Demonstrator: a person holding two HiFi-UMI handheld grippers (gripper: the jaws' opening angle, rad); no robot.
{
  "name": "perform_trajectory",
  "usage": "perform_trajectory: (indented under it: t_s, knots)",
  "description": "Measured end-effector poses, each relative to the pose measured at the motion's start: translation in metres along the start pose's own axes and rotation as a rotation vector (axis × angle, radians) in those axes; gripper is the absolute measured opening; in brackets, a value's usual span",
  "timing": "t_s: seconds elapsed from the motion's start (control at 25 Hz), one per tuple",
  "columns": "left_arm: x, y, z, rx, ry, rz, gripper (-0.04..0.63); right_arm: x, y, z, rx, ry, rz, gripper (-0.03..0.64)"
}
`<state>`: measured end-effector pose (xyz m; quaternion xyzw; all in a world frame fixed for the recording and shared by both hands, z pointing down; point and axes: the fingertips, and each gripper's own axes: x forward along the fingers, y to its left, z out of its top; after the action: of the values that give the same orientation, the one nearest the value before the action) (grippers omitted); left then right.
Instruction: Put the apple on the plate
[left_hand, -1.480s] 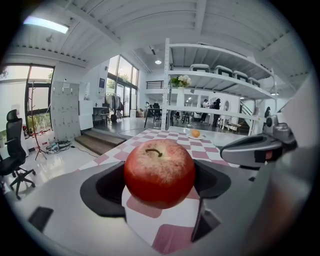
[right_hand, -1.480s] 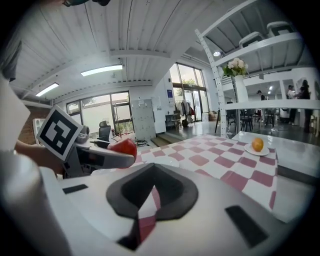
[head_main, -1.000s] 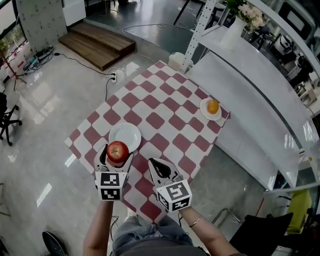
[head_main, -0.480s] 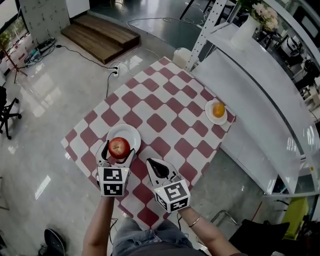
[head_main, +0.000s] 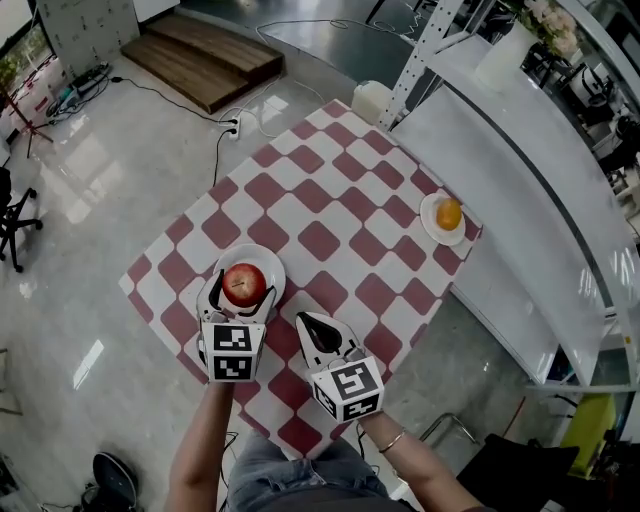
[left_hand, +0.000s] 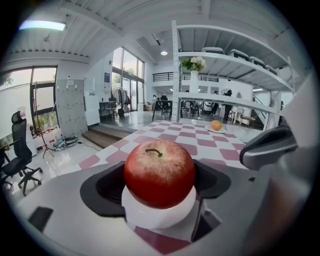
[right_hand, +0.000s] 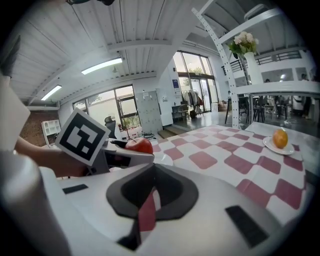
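Only the left gripper view looked straight into the left tongs (head_main: 242, 292). Their jaws were clamped on the red apple (left_hand: 159, 172) from both sides, and the white plate (left_hand: 160, 217) showed directly beneath it. Whether the apple touched the plate could not be told. The head view alone took in the whole checkered table (head_main: 330, 200). The right gripper view alone showed the right tongs (head_main: 305, 322) drawn together to a thin slit with nothing in it. Counted: one apple, one orange (head_main: 449, 213), two plates, two tongs. The apple's plate lay near the table's near-left edge, and the orange sat on a smaller plate (head_main: 443, 236) by the right corner. The right tongs hovered just beside the left, apart from the apple.
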<state>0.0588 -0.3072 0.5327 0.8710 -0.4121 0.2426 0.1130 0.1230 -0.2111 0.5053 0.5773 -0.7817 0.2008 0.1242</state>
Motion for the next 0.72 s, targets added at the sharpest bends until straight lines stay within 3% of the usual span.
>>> perform_trajectory:
  t_s: [0.72]
  knots:
    - [0.03, 0.007, -0.014, 0.013, 0.036, -0.004, 0.41, 0.019, -0.011, -0.013, 0.018, 0.049, -0.012, 0.011]
